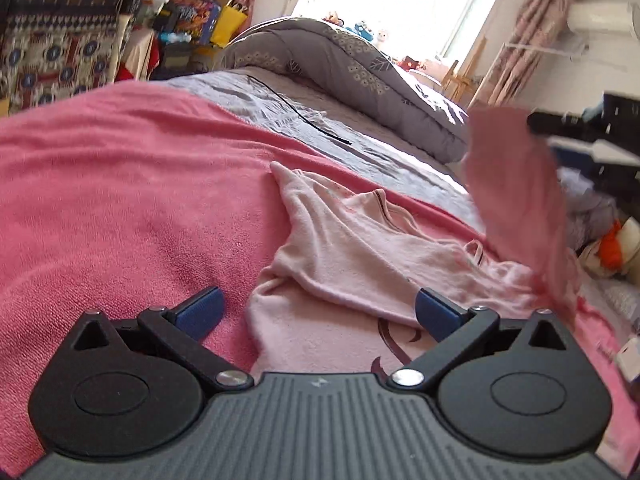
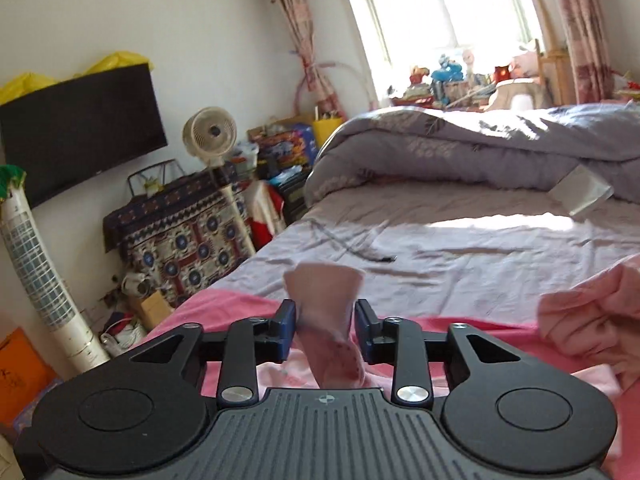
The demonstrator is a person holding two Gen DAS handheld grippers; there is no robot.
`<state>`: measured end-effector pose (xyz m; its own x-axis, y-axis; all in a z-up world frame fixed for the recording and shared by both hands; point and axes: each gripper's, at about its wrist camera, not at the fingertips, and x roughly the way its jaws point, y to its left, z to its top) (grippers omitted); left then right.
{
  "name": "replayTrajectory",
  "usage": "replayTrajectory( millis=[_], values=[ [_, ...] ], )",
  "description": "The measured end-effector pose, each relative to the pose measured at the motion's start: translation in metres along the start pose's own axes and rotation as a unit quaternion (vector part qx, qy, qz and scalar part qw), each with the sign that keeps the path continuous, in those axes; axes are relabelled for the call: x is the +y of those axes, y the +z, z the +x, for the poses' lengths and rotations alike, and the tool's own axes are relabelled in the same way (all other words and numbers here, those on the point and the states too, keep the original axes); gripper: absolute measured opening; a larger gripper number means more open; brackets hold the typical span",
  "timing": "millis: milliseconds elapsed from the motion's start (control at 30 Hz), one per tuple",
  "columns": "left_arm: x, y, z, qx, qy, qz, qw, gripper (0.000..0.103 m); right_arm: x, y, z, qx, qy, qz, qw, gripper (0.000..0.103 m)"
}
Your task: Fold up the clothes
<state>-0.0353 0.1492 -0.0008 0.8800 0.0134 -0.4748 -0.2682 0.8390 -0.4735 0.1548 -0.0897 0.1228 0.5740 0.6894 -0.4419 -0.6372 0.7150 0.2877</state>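
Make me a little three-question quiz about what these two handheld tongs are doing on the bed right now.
1. True or false: the left tongs are clamped on the pale pink garment.
2. What do the right tongs have between their fingers? A) a black cable B) a strip of pink cloth C) nothing
3. Fill in: the garment lies on a ____ towel spread over the bed.

Key
1. False: their fingers stand wide apart, hovering at the garment's near edge.
2. B: a blurred strip of pink cloth sticks up between the nearly closed fingers.
3. Pink. The black cable lies farther off on the grey sheet.
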Motion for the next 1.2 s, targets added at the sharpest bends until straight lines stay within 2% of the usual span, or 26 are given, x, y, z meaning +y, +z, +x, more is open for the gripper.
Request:
replayTrajectory(
  millis=[33,100,200,233,333,400,467,533,600,667,833,967,1033,1100,1200],
  values=[
    [0.004,0.0,-0.001,-0.007,-0.007,-0.008,0.9999,0.102,0.008,-0.008,0.014,0.023,0.008,0.005,1.0,0.051],
    [-0.001,0.0,0.003,-0.002,0.004,0.008,1.0,0.102,0.02,-0.02,0.018,0.047,0.008,0.0,0.999,0.052],
    [-0.006,0.0,0.007,0.003,0.012,0.023,0.9997,0.102,0.019,-0.043,-0.011,0.031,-0.033,-0.042,0.998,0.067],
    [-0.005,0.0,0.006,0.002,0.01,0.021,0.9997,0.102,0.013,-0.051,-0.022,0.021,-0.062,-0.065,0.996,0.069],
    [-0.004,-0.001,0.006,0.001,0.009,0.019,0.9998,0.102,-0.01,-0.086,-0.049,0.022,-0.173,-0.144,0.974,0.07],
    [-0.006,-0.002,0.005,0.001,0.011,0.021,0.9997,0.102,-0.031,-0.107,-0.06,0.035,-0.243,-0.188,0.951,0.07],
    [-0.007,-0.002,0.005,0.001,0.012,0.022,0.9997,0.102,-0.054,-0.122,-0.064,0.046,-0.287,-0.194,0.937,0.069],
    [-0.008,-0.003,0.005,0.002,0.014,0.023,0.9996,0.102,-0.077,-0.131,-0.066,0.05,-0.302,-0.167,0.937,0.069],
    [-0.009,-0.004,0.005,0.002,0.016,0.025,0.9995,0.102,-0.095,-0.135,-0.063,0.048,-0.301,-0.131,0.943,0.066],
    [-0.01,-0.004,0.005,0.005,0.021,0.029,0.9993,0.102,-0.105,-0.137,-0.061,0.037,-0.3,-0.107,0.947,0.06],
    [-0.021,-0.005,0.011,0.014,0.043,0.053,0.9976,0.102,-0.122,-0.128,-0.047,0.029,-0.309,-0.079,0.947,0.044],
    [-0.027,-0.006,0.013,0.018,0.052,0.066,0.9963,0.102,-0.136,-0.127,-0.058,0.01,-0.318,-0.043,0.947,0.034],
    [-0.036,-0.006,0.012,0.019,0.052,0.082,0.9951,0.102,-0.144,-0.129,-0.067,0.003,-0.321,-0.017,0.947,0.033],
    [-0.045,-0.006,0.011,0.02,0.051,0.097,0.9937,0.102,-0.151,-0.133,-0.072,0.005,-0.306,0.008,0.952,0.033],
    [-0.058,-0.005,0.009,0.022,0.051,0.121,0.9911,0.102,-0.159,-0.135,-0.066,0.029,-0.293,0.027,0.955,0.035]
  ],
)
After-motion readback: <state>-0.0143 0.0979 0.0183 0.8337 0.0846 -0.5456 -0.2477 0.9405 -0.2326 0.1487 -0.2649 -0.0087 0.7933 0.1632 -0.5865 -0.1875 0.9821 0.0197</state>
